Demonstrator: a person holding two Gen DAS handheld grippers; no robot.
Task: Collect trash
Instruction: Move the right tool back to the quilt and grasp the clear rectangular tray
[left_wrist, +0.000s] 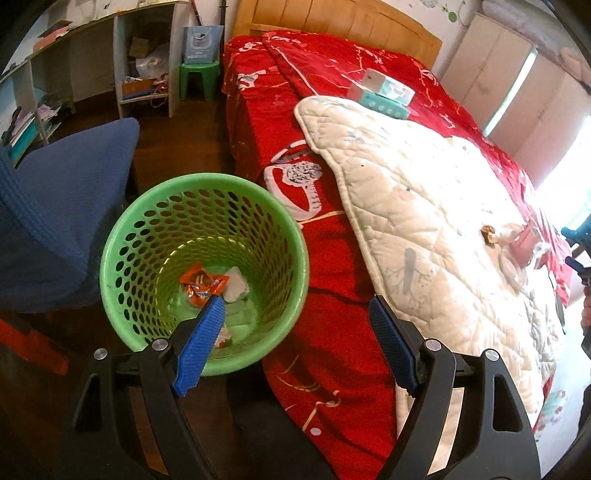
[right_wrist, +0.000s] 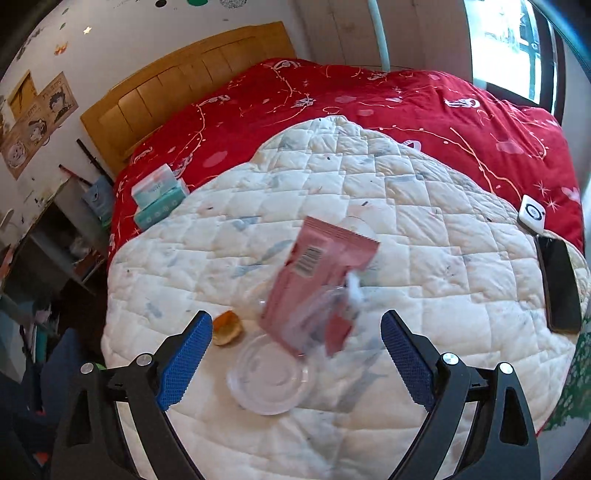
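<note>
A green perforated bin (left_wrist: 110, 266) stands on the floor beside the bed, with an orange wrapper (left_wrist: 199, 282) and a white crumpled tissue (left_wrist: 235, 284) inside. My left gripper (left_wrist: 295, 306) is open and empty, above the bin's right rim. On the white quilt (right_wrist: 406, 229) lie a pink snack wrapper (right_wrist: 317, 269), a clear plastic cup (right_wrist: 269, 376) on its side and an orange peel piece (right_wrist: 227, 328). My right gripper (right_wrist: 297, 321) is open, just in front of the wrapper and the cup. The trash also shows far right in the left wrist view (left_wrist: 517, 243).
A red bedspread (left_wrist: 332, 258) covers the bed. Tissue boxes (right_wrist: 159, 199) sit near the headboard. A black phone (right_wrist: 561, 288) and a white device (right_wrist: 532, 216) lie at the quilt's right edge. A blue chair (left_wrist: 66, 214) stands left of the bin.
</note>
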